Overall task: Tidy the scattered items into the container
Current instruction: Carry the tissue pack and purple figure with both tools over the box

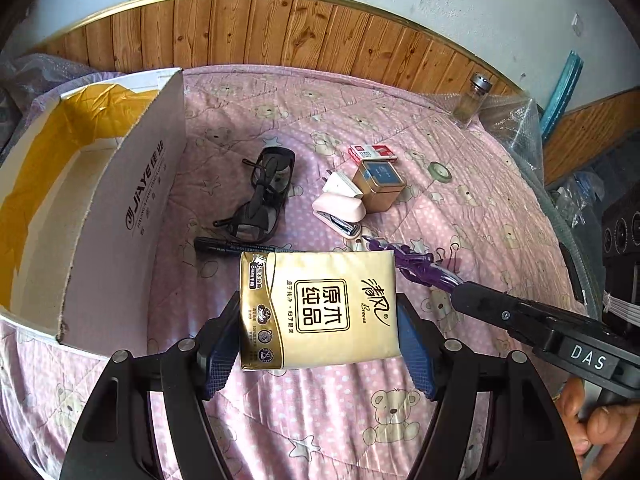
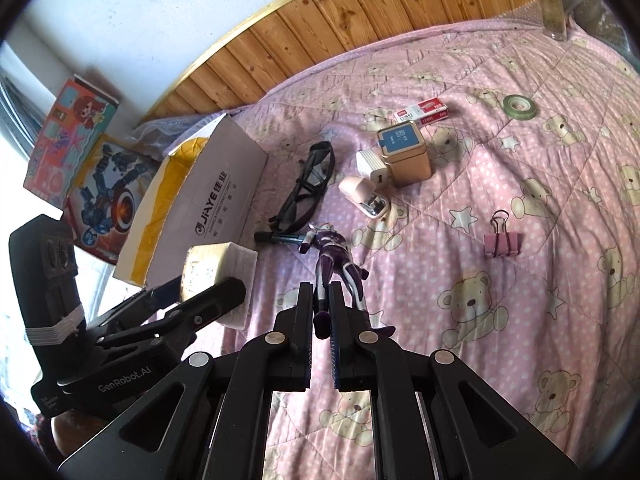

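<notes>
Pink bear-print bed (image 1: 320, 420) underneath everything, wooden wall panel behind. Open cardboard box (image 1: 120, 208) standing at the left edge of the bed, mouth up, tall printed side facing the loose things.

Left claw (image 1: 320, 324) clamped across the short width of a gold tissue pack (image 1: 320, 308), one pad on each side edge, pack lifted clear of the quilt with its long axis crosswise to the fingers. Box just to the left of that pack and slightly ahead, so left hand clearly the nearer one; probably a short lift over the tall wall and a sideways carry needed.

Right claw (image 2: 320, 340) pinched on the legs of a purple toy figure (image 2: 334, 252), figure pointing away along the fingers towards the box. Left claw and pack sitting between this figure and the box, so likely second in turn.

Loose on the quilt to the right of the box: black glasses (image 1: 264, 196), black pen (image 1: 224, 245), gold tin (image 1: 378, 184), pink stapler (image 1: 340, 212), white plug (image 1: 338, 184), staple box (image 1: 372, 153), tape roll (image 1: 440, 170), pink binder clip (image 2: 502, 242). Glass jar (image 1: 472, 98) far back near the panel.
</notes>
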